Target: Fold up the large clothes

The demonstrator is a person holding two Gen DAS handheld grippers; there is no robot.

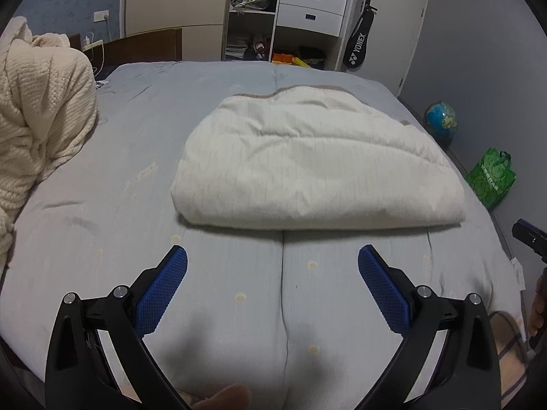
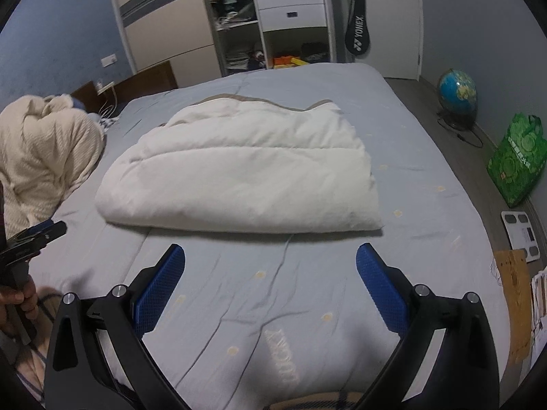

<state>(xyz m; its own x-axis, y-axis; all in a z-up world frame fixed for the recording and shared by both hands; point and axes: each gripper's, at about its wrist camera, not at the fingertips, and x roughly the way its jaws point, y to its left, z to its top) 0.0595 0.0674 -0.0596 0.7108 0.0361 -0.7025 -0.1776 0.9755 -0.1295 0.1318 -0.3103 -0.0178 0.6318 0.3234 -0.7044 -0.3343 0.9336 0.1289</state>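
Observation:
A white quilted cloth (image 1: pixel 307 167) lies folded into a thick rectangle in the middle of the grey-blue bed (image 1: pixel 136 157); a tan edge shows along its far side. It also shows in the right wrist view (image 2: pixel 246 174). My left gripper (image 1: pixel 272 256) is open and empty, held above the bed just short of the fold's near edge. My right gripper (image 2: pixel 270 256) is open and empty too, in front of the same near edge. The right gripper shows at the left view's right border (image 1: pixel 531 235), and the left gripper shows at the right view's left border (image 2: pixel 30 239).
A cream knitted blanket (image 1: pixel 37 112) is heaped at the bed's left end (image 2: pixel 44 150). An open wardrobe with white drawers (image 1: pixel 311 7) stands behind the bed. A globe (image 2: pixel 457 92), a green bag (image 2: pixel 516 160) and a white scale (image 2: pixel 521 235) sit on the floor at right.

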